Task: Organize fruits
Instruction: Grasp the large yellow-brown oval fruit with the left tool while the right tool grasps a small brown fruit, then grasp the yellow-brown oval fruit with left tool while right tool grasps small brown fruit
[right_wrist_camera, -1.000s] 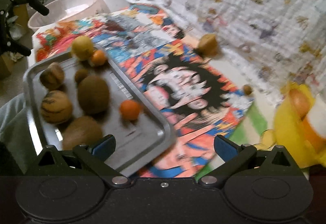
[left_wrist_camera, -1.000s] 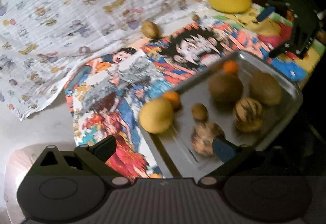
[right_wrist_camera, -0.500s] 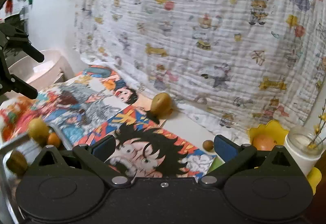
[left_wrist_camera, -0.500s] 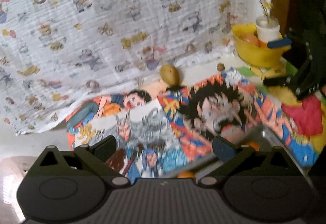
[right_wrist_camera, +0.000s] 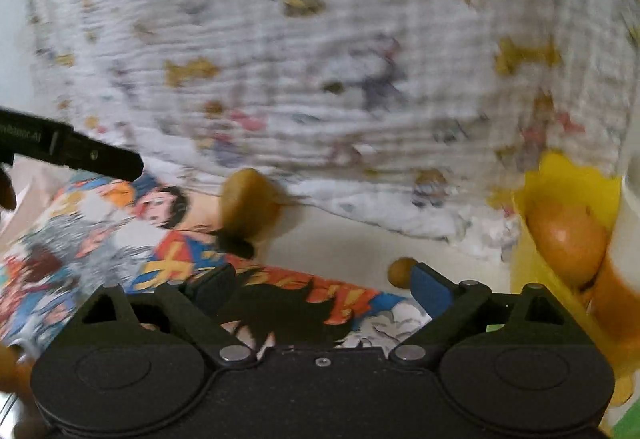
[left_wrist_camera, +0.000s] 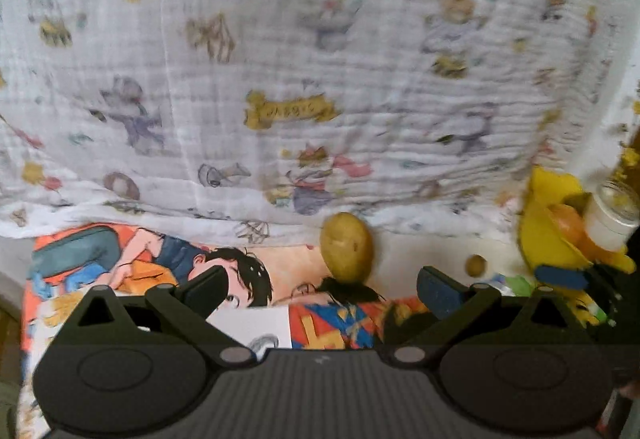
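A yellow-brown oval fruit (left_wrist_camera: 347, 247) stands on the table by the hanging cloth, just beyond my open, empty left gripper (left_wrist_camera: 322, 289); it also shows in the right wrist view (right_wrist_camera: 248, 205). A small brown round fruit (left_wrist_camera: 476, 265) lies to its right, and sits just at the right finger of my open, empty right gripper (right_wrist_camera: 324, 289) as a small ball (right_wrist_camera: 402, 271). A yellow bowl (right_wrist_camera: 560, 199) at the right holds an orange fruit (right_wrist_camera: 566, 239). The metal tray is out of view.
A cartoon-print mat (left_wrist_camera: 140, 259) covers the table. A white printed cloth (left_wrist_camera: 300, 59) hangs behind. A white jar (left_wrist_camera: 614, 215) stands in the yellow bowl (left_wrist_camera: 548, 239). The left gripper's finger (right_wrist_camera: 72, 151) reaches in from the left of the right wrist view.
Both grippers have lifted off the tray side and moved toward the back cloth; the tray with its fruits has dropped out of view and the oval fruit looms closer.
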### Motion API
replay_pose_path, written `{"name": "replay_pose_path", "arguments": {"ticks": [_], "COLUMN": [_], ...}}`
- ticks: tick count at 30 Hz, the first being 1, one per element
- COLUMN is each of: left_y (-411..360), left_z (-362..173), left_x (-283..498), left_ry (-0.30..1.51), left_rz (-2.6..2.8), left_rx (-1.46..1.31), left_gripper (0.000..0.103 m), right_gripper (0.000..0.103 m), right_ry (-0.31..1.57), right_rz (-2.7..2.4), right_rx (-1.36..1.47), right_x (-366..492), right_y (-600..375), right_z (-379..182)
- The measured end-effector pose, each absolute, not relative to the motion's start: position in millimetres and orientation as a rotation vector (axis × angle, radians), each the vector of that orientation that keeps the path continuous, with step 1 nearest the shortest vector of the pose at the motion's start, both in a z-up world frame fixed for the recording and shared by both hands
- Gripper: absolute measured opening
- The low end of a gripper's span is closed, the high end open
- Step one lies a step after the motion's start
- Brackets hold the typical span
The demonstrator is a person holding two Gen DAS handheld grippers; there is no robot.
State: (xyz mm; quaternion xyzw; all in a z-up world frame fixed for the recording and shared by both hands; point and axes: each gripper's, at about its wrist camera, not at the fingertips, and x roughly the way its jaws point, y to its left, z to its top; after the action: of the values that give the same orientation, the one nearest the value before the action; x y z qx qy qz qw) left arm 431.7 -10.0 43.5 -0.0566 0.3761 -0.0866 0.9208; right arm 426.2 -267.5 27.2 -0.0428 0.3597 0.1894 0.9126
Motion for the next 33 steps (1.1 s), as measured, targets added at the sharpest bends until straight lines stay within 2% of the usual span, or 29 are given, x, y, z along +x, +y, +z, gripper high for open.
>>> {"name": "replay_pose_path", "arguments": {"ticks": [9,18,23,31,33], "left_y": [-27.6,-43.4,-48.8,-53.6,-54.2], "left_z": [-12.7,-38.1,-44.7,-52.7,-53.6], "left_x": [465.1,485.0,489.9,496.2,496.1], "left_ry": [0.726,0.729,0.735,0.743,0.731], "left_rz": [-0.208,-0.202,-0.198,-0.173,-0.171], "left_rx": [-0.146,-0.155,-0.154,-0.154,-0.149], "left_gripper": [0.102,0.102,0.097,0.083,0.083], "right_gripper": [0.088,0.08,0.076,0.062,0.058], "right_ry": [0.714,0.703,0.719,0.736,0.734], "right_rz": [0.252,0.223,0.211,0.205,0.207], "right_rx": [-0.04,-0.048,-0.017,0.052,0.065], "right_x": [454.7,465.5,473.7,479.0,479.3], "right_y": [-268.8,-269.2,-269.8,-274.2,-274.5], "right_z": [-14.9,-36.6,-40.6,-43.7,-44.0]}}
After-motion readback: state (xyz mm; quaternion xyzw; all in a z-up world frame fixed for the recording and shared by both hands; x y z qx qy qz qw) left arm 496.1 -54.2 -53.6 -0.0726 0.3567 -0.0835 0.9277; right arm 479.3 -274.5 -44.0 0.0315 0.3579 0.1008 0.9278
